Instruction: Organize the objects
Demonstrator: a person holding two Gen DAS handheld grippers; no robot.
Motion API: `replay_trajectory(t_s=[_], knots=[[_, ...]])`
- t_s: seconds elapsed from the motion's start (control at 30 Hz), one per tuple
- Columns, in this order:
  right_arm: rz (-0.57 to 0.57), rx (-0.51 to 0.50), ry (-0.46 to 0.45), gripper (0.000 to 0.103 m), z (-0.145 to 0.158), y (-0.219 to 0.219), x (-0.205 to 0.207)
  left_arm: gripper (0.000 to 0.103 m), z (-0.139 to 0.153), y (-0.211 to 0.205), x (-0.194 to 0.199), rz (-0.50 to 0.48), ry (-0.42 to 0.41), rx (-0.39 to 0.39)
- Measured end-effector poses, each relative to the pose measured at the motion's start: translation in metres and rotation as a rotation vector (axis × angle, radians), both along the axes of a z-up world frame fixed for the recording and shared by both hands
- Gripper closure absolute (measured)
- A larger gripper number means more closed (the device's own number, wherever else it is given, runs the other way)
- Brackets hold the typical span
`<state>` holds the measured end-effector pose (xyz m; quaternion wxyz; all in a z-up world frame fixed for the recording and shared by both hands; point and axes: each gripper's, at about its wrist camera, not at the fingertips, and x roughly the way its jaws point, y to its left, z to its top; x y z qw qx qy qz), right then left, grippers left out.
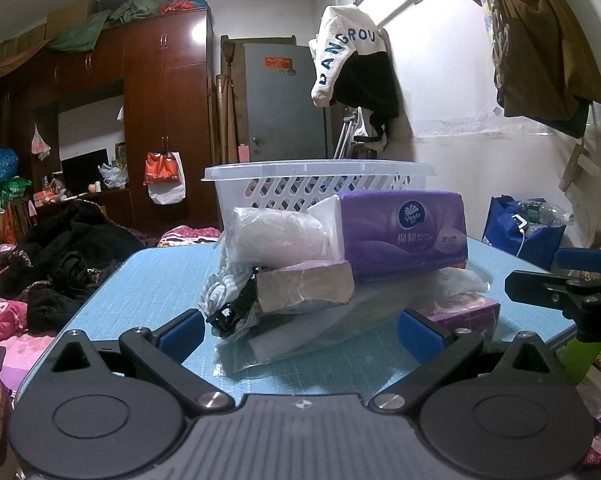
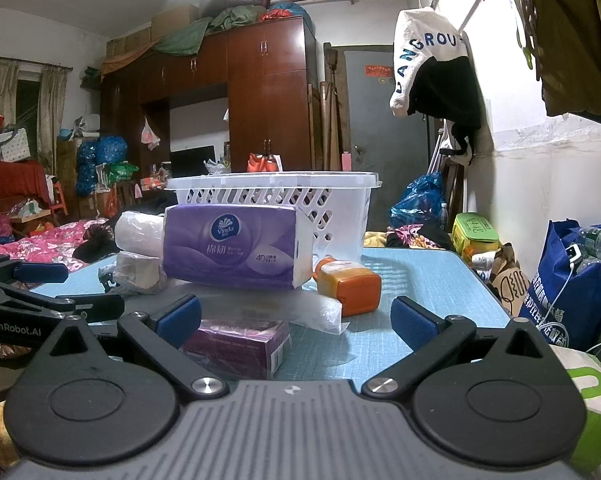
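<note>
1. Both claws hover low over the near edge of the blue counter (image 2: 412, 280), and neither holds anything. The left claw (image 1: 298, 334) is spread wide with its blue pads apart, and the right claw (image 2: 296, 320) is spread just as wide.
2. Take the white lattice basket (image 2: 276, 196) as the landmark. It stands at the far side of the counter and looks like the place where the loose things go.
3. The purple Vinda tissue pack (image 2: 236, 246) lies directly in front of the basket, propped on a heap of clear plastic wrap (image 2: 316, 312).
4. To the left of the basket's front sits a bagged white roll (image 1: 276, 236). Below it lie a silver-grey wrapped pack (image 1: 304, 288) and a small black clip (image 1: 228, 316).
5. An orange bottle (image 2: 348, 284) lies on its side in front of the basket's right corner. Nearer the claws than the tissue pack lies a dark purple box (image 2: 240, 344).
6. The tissue pack should be light and soft, and its film is probably slippery — a grip across the short sides near the middle would crush it least.
7. The box is stiff and should be easy to pinch across its width. The bottle may roll, so its flat faces look like the safer hold.
8. The loose wrap could drag along with anything lifted off it.
</note>
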<state>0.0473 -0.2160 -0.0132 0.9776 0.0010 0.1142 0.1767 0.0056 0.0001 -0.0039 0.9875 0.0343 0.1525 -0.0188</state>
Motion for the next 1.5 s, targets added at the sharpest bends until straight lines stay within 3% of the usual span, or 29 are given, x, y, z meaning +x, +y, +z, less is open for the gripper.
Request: replay_trajectory(t_s=[0.57, 0.8, 1.13, 1.3, 1.33, 1.37, 1.43, 1.5], knots=[[-0.001, 0.004, 0.001, 0.0, -0.002, 0.0, 0.0, 0.0, -0.001, 0.004, 0.001, -0.001, -0.002, -0.017], [0.013, 0.012, 0.021, 0.0, -0.01, 0.004, 0.005, 0.0, 0.001, 0.008, 0.009, -0.007, -0.094, 0.001], [0.087, -0.09, 0.039, 0.0, -0.031, 0.039, 0.005, 0.001, -0.008, 0.01, 0.038, -0.12, -0.009, -0.028], [0.055, -0.06, 0.031, 0.0, -0.033, 0.036, 0.008, 0.013, -0.01, 0.007, 0.044, -0.11, -0.032, -0.01], [0.052, -0.052, 0.023, 0.001, -0.033, 0.035, 0.007, 0.02, -0.01, 0.006, 0.045, -0.097, -0.039, -0.001], [0.05, -0.047, 0.016, 0.004, -0.032, 0.035, 0.007, 0.03, -0.01, 0.005, 0.045, -0.085, -0.045, 0.008], [0.049, -0.054, 0.014, 0.011, -0.032, 0.036, 0.007, 0.038, -0.011, 0.004, 0.046, -0.095, -0.036, 0.006], [0.044, -0.069, 0.018, 0.017, -0.032, 0.038, 0.009, 0.039, -0.012, 0.004, 0.045, -0.092, -0.039, 0.014]])
